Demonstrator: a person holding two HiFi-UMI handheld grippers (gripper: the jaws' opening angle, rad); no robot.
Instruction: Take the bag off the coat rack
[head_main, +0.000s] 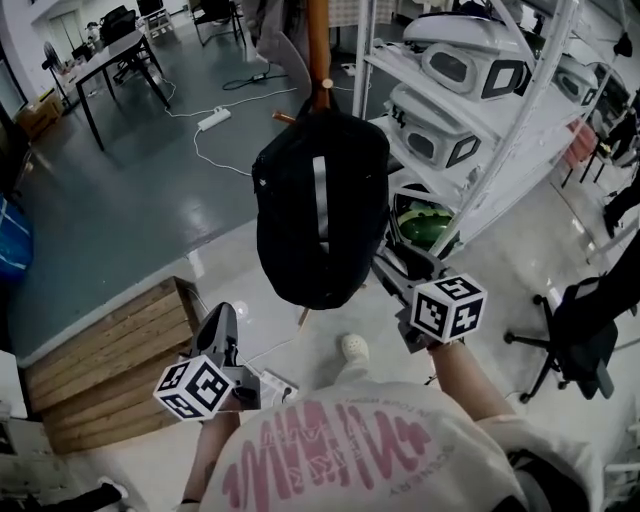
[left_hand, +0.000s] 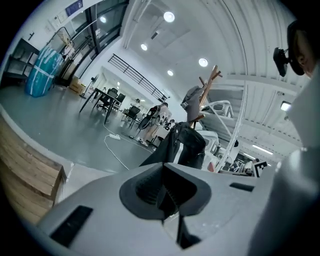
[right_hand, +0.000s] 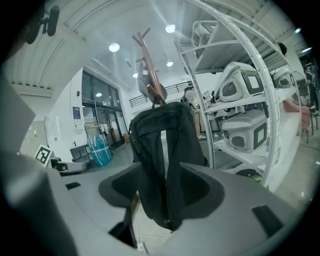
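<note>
**Bag on the rack, right tool at its lower side**

Nearest the cam is a white shirt with pink print (head_main: 340, 460), cut off at the frame bottom. The left gripper (head_main: 222, 318) is held low, well clear of the bag, w/ jaws together and nothing between them. The right gripper (head_main: 390, 272) has its jaws apart, w/ the lower part of the black fabric backpack-style bag (head_main: 320, 215) in the gap. Can't tell if the pads press the fabric.

The bag has a pale vertical stripe down its middle. It hangs by its top from the brown wooden coat rack (head_main: 318, 40), whose pole is mostly hidden behind it.

A green object (head_main: 420, 222) behind the bag is half covered and hard to ID. To the right is white tube-frame shelving (head_main: 520, 110), and to the left a slatted wooden crate (head_main: 110, 350).

Further off on the grey glossy floor (head_main: 130, 200) are a white power strip (head_main: 214, 119) and a dark-legged table (head_main: 110, 55).
</note>
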